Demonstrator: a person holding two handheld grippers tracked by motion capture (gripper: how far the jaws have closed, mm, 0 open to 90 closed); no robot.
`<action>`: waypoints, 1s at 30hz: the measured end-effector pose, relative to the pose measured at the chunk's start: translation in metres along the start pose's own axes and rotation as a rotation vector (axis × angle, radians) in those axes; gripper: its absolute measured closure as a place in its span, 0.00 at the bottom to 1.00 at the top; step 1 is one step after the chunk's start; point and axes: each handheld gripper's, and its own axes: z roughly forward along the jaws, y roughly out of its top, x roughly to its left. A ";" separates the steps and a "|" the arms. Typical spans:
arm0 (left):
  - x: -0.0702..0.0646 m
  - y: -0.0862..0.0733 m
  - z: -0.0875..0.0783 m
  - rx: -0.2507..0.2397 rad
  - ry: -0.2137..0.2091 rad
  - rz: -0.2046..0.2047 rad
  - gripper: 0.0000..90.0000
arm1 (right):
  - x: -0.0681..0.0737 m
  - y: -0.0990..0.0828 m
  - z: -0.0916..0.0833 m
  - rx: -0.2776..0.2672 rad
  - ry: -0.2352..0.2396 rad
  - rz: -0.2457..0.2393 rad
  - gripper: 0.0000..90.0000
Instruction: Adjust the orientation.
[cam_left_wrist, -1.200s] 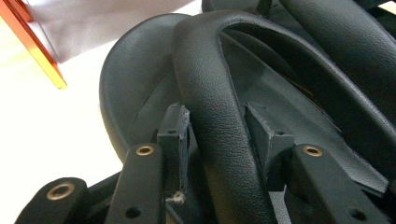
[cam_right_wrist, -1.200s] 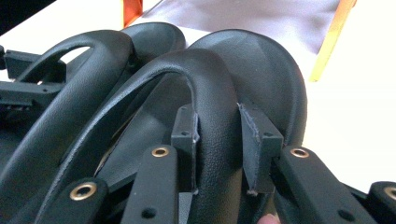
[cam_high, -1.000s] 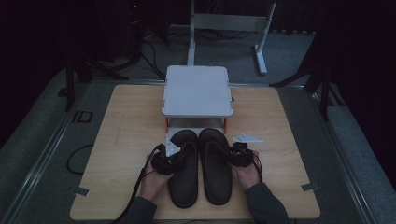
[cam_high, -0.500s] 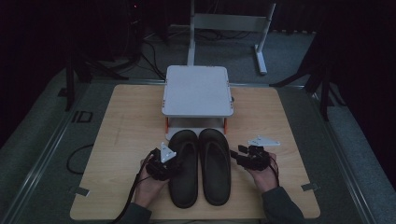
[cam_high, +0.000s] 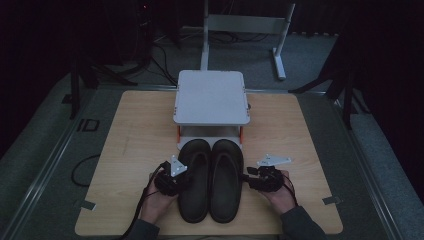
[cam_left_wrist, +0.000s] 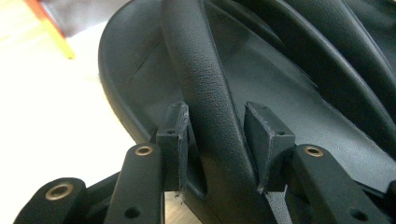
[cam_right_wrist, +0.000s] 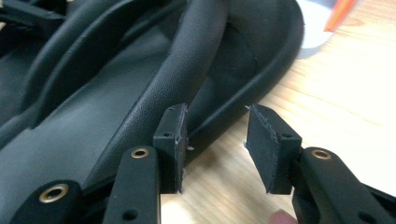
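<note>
Two black sandals lie side by side, toes toward a raised platform: the left sandal (cam_high: 195, 182) and the right sandal (cam_high: 226, 180). My left gripper (cam_high: 186, 180) is at the left sandal's outer side. In the left gripper view the left gripper (cam_left_wrist: 218, 140) stands open, its pads either side of the left sandal's strap (cam_left_wrist: 205, 84), with a gap at the right pad. My right gripper (cam_high: 247, 178) is beside the right sandal. It (cam_right_wrist: 215, 140) is open over bare wood, one pad next to the right sandal's rim (cam_right_wrist: 261, 84), with nothing between its pads.
A white platform (cam_high: 211, 97) on orange legs stands just beyond the sandals' toes. The wooden tabletop (cam_high: 130, 135) has bare room left and right. A cable (cam_high: 82, 170) loops off the left edge. A metal stand (cam_high: 250, 30) sits on the floor behind.
Both hands have slid a little toward the near edge alongside the sandals. The right gripper swung out to the right, then came back in. The sandals have not moved.
</note>
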 end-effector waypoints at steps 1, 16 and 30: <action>0.002 -0.001 -0.001 0.001 0.005 -0.004 0.69 | 0.002 0.001 0.000 -0.001 0.017 -0.003 0.64; 0.016 -0.009 -0.014 -0.040 0.033 -0.056 0.58 | 0.027 0.002 0.010 0.007 0.134 -0.072 0.64; -0.012 -0.013 -0.042 -0.103 -0.009 -0.098 0.52 | 0.032 0.002 0.014 -0.001 0.153 -0.076 0.61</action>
